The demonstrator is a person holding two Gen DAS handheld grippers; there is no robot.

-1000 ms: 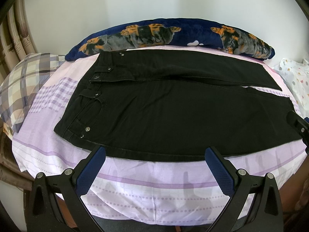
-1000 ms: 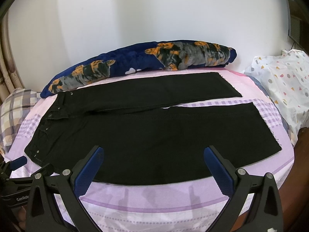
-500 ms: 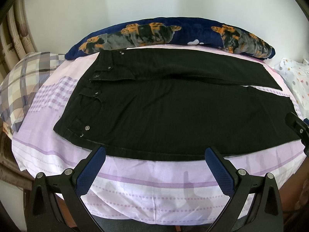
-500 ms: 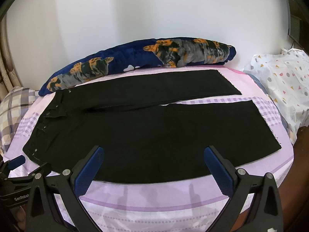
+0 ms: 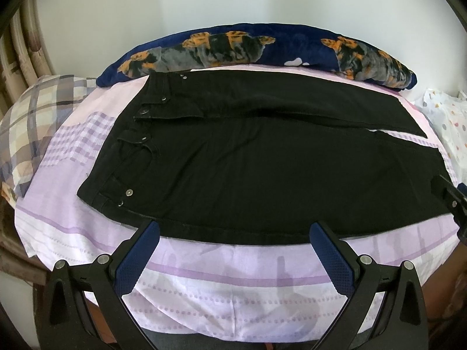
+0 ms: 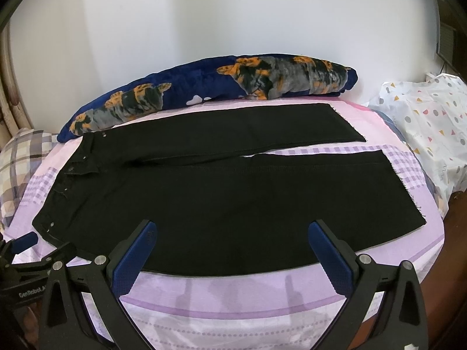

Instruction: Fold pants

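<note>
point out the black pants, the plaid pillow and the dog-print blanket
black pants (image 6: 233,204), right wrist view, middle of the near leg
plaid pillow (image 5: 38,110), left wrist view, its top face
dog-print blanket (image 6: 277,78), right wrist view, a printed dog

Left hand-held gripper (image 6: 20,250) body: white lettering "GenRobot.A", cut off by the right hand-held gripper's frame
Elsewhere: no readable text

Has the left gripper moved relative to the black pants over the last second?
Yes, slightly. The left gripper has crept forward: the near edge of the black pants now meets its fingertips, where pink sheet showed between them before.
</note>
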